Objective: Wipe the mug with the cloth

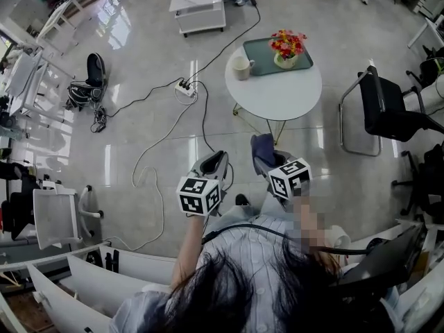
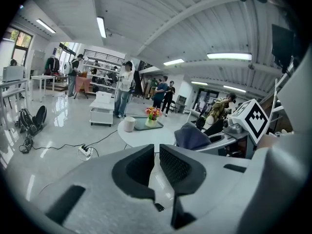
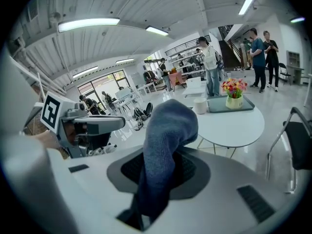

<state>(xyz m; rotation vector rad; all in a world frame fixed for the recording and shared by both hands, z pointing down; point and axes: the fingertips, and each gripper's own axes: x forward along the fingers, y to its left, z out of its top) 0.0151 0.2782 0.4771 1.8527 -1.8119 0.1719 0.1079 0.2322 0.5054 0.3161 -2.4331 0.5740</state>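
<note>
A white mug (image 1: 241,67) stands at the left edge of a round white table (image 1: 277,96), well ahead of both grippers. My right gripper (image 1: 264,159) is shut on a dark blue cloth (image 1: 262,146), which bulges up out of its jaws. In the right gripper view the cloth (image 3: 165,140) covers the gap of the right gripper (image 3: 158,168), and the mug (image 3: 200,105) shows beyond it. My left gripper (image 1: 214,161) is held beside the right one. In the left gripper view the left gripper (image 2: 157,160) is shut with nothing in it, and the mug (image 2: 129,124) is far off.
A green tray (image 1: 258,50) with a pot of flowers (image 1: 287,47) sits on the table behind the mug. A black chair (image 1: 388,109) stands to the right. A power strip (image 1: 184,87) with cables lies on the floor. A white cart (image 1: 198,9) and several people are farther off.
</note>
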